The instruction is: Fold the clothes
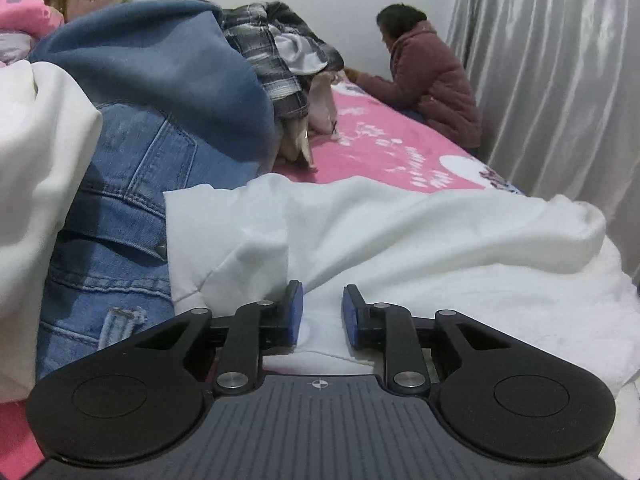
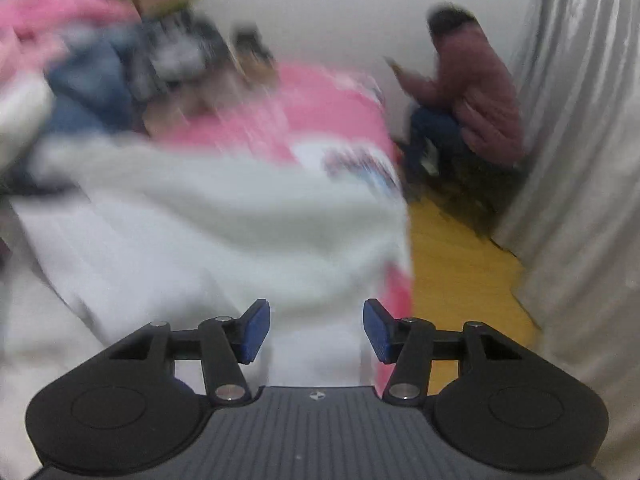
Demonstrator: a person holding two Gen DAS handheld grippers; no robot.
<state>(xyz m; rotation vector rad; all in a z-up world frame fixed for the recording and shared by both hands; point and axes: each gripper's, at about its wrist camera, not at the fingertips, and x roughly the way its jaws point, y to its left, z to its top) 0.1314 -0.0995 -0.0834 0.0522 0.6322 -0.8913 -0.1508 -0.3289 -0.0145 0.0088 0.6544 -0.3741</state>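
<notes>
1. Lying across the near end of the pink bed sheet (image 1: 384, 148), the white garment (image 1: 400, 240) is the landmark here; it sits bunched in soft rolls, unfolded.
2. Left gripper (image 1: 319, 316) hovers low over the near edge of the white garment, jaws parted a little, with cloth showing in the gap but neither pad pressing on it.
3. Right gripper (image 2: 317, 330) sits over the right side of the white garment, jaws spread wider and nothing pinched; this view is blurred, so fine detail is lost.
4. Left of the white garment lie blue jeans (image 1: 116, 216), with a blue sweatshirt (image 1: 160, 64) and a checked shirt (image 1: 260, 52) heaped behind them.
5. Beyond the white garment, past the far bed edge, a person in a dark red jacket (image 1: 432, 80) crouches by the grey curtain (image 1: 560, 80).
6. Judging by its folds, the white garment is thick, limp and light: it should sag and drag neighbours along.
7. Best holds are probably a hem or seam edge at two well-separated corners, pinching a single layer rather than a roll.
</notes>
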